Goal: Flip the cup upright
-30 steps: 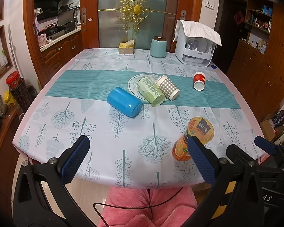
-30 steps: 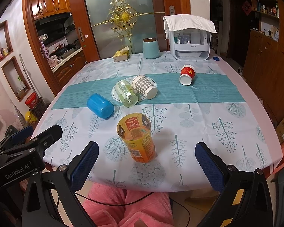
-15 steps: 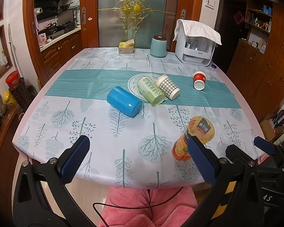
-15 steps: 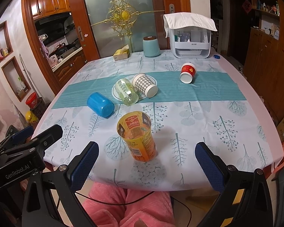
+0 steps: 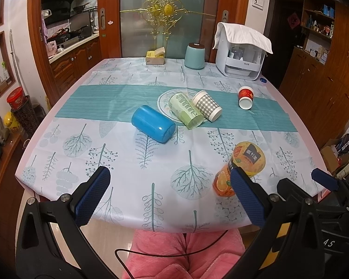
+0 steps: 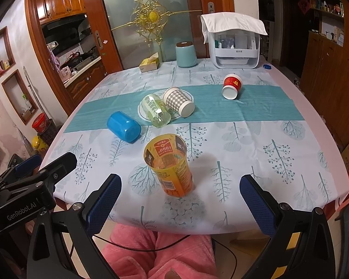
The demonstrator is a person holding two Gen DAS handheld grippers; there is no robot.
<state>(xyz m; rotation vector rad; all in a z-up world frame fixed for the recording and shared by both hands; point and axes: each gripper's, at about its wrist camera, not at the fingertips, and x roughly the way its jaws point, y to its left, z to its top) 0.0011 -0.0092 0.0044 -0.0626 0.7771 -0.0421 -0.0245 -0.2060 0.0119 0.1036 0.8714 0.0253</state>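
An orange-yellow plastic cup [image 6: 169, 167] stands upright near the table's front edge; it also shows in the left wrist view [image 5: 242, 167]. A blue cup [image 5: 152, 124], a green cup [image 5: 186, 111], a grey checked paper cup [image 5: 207, 108] and a red paper cup [image 5: 245, 97] lie on their sides further back. My left gripper [image 5: 171, 197] is open and empty, held before the front edge. My right gripper [image 6: 181, 207] is open and empty, just in front of the orange cup.
A white plate [image 5: 165, 103] lies under the green cup. At the back stand a teal canister [image 5: 194, 55], a white appliance with a cloth over it [image 5: 242, 53] and a tissue box [image 5: 154, 58]. The person's pink-clad legs [image 5: 183, 253] are below the table edge.
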